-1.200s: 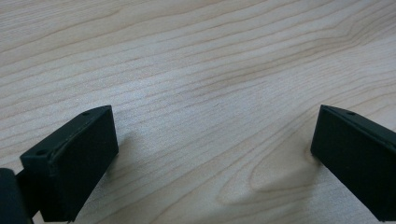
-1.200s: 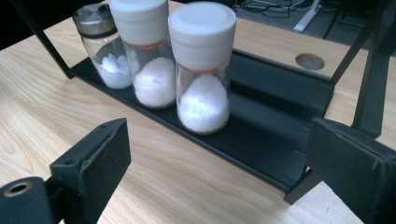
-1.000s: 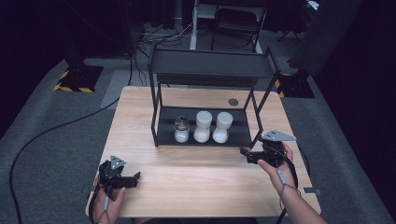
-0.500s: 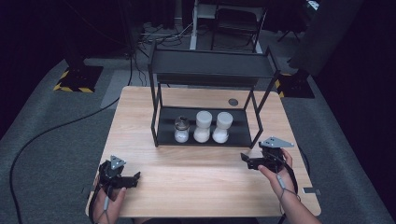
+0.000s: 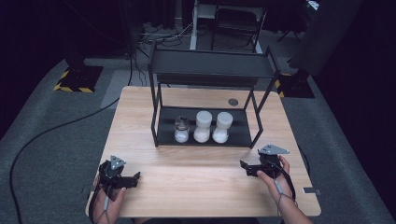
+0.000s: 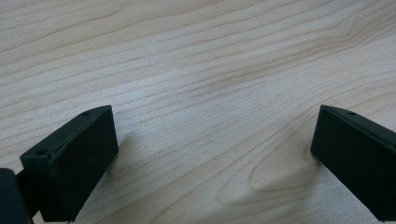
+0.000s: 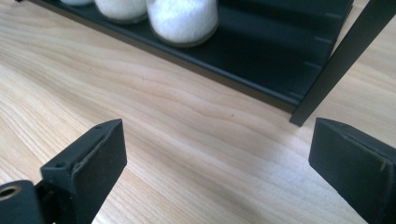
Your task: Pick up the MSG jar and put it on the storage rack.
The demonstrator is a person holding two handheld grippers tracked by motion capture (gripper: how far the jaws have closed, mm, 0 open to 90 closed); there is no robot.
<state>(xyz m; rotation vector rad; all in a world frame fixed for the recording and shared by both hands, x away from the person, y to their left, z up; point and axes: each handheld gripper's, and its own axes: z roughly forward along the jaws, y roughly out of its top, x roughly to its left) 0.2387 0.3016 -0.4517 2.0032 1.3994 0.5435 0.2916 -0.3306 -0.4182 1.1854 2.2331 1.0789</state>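
Jars (image 5: pixel 202 127) stand three in a row on the bottom shelf of the black rack (image 5: pixel 212 67) at the far middle of the counter (image 5: pixel 196 172): a clear one with a dark lid at the left, two white-lidded ones just beside it, all part-filled with white grains. My right tool (image 5: pixel 246 168) has come down over the past second, from level with the rack's lower shelf to just above the wood in front of the rack's near right leg (image 7: pixel 336 60). Its jaws have just been opening, and they stand wide apart with nothing between them. Seen along those jaws, the rightmost jar (image 7: pixel 183 19) sits up and to the left, well apart from them, behind the shelf's front edge. My left tool (image 5: pixel 131 178) has kept its place at the near left of the counter, its jaws likewise spread over bare wood.

I read the drop and the widening as the end of a placement. All three jars are upright and none is in either tool, so the shelf looks stocked and both hands have settled to rest.
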